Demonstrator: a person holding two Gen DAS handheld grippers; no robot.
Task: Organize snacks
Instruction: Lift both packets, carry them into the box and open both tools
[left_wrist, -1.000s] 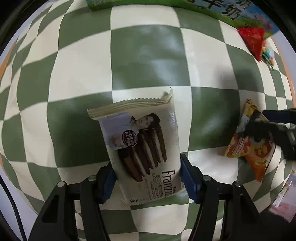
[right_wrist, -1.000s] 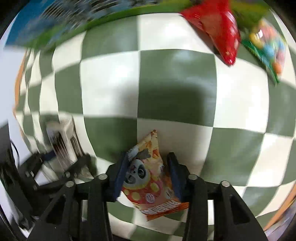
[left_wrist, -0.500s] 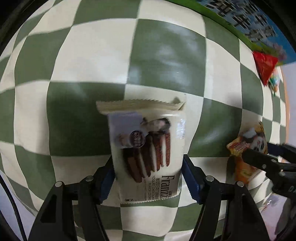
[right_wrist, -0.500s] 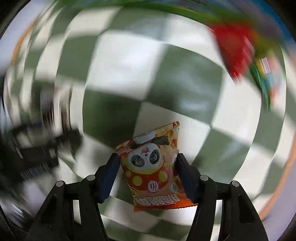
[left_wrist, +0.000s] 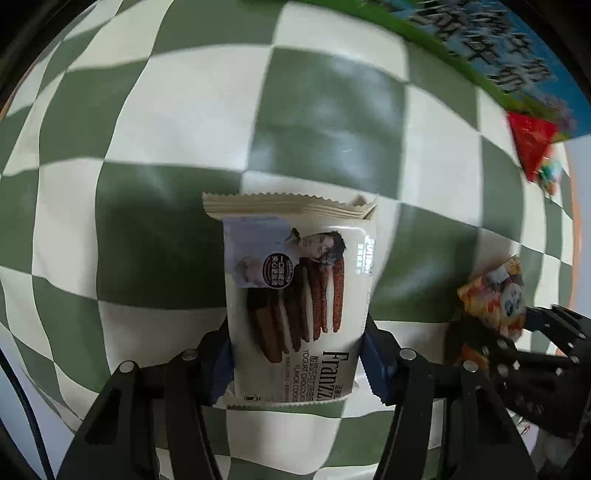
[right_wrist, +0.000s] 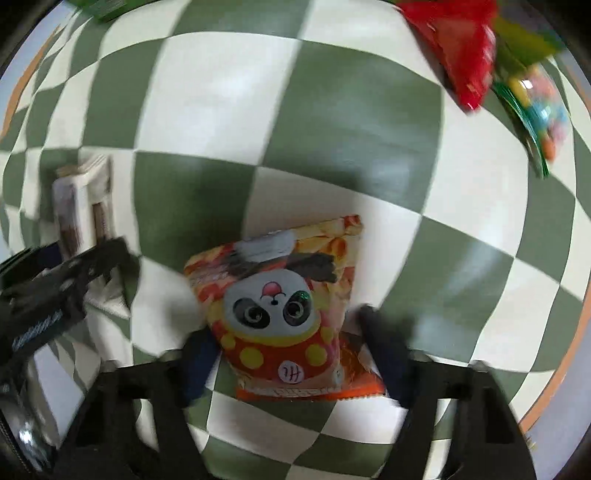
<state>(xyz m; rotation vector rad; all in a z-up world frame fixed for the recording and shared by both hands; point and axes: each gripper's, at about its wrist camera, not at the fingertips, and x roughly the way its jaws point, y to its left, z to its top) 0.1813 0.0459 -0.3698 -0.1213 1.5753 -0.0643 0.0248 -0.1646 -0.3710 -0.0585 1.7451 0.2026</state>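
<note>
The left claw (left_wrist: 297, 363) has just been closing and squeezes the cookie pack (left_wrist: 297, 295), so it can be carried. The right claw (right_wrist: 286, 360) pinches the panda bag (right_wrist: 280, 310) (both over the checked bench (left_wrist: 207, 110)).

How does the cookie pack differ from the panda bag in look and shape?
The cookie pack is cream white and long, with brown cookies and a person printed on it; the panda bag is orange and red, shorter and puffier, with a cartoon panda. The cookie pack's far seal is a stack of folded zigzag edges; the panda bag's is flat. Each sits between a tool's fingers above the checked cloth.
</note>
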